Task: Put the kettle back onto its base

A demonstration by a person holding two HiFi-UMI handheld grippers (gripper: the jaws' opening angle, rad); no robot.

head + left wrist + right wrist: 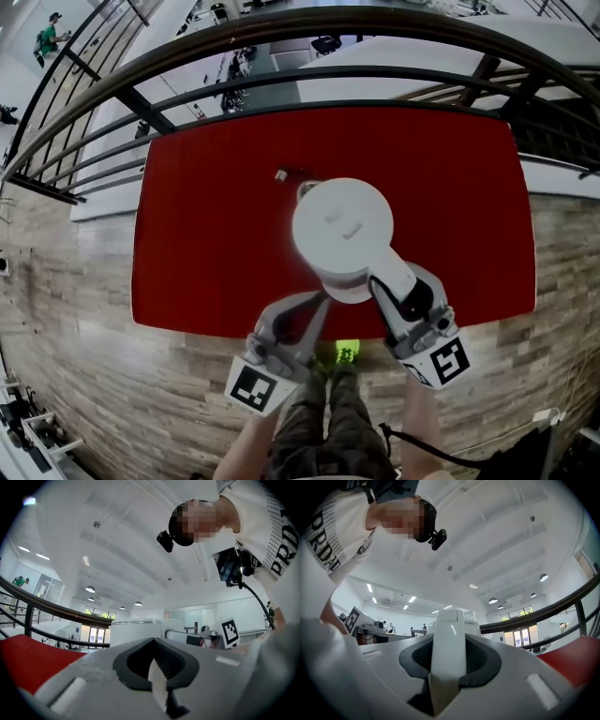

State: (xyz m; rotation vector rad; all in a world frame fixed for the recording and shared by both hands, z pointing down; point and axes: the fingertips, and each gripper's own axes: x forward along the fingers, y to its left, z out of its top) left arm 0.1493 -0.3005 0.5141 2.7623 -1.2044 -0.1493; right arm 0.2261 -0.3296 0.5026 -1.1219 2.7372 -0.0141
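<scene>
A white kettle (342, 225) is over the middle of the red table (202, 239), seen from above; whatever is under it is hidden. My right gripper (392, 283) is shut on the kettle's handle (449, 644), which stands upright between the dark pads (485, 660). My left gripper (323, 298) points at the kettle's lower near-left side, with its fingertips drawn together. In the left gripper view the left gripper (157, 677) shows only a thin pale slit between its pads, and the kettle body (136, 629) stands just beyond. A thin cord with a plug (281, 174) lies behind the kettle.
A dark metal railing (281, 84) curves round the table's far side. The table's front edge runs just under both grippers. The floor is wood planks (84, 309), and the person's legs and green shoes (345, 354) are below the edge.
</scene>
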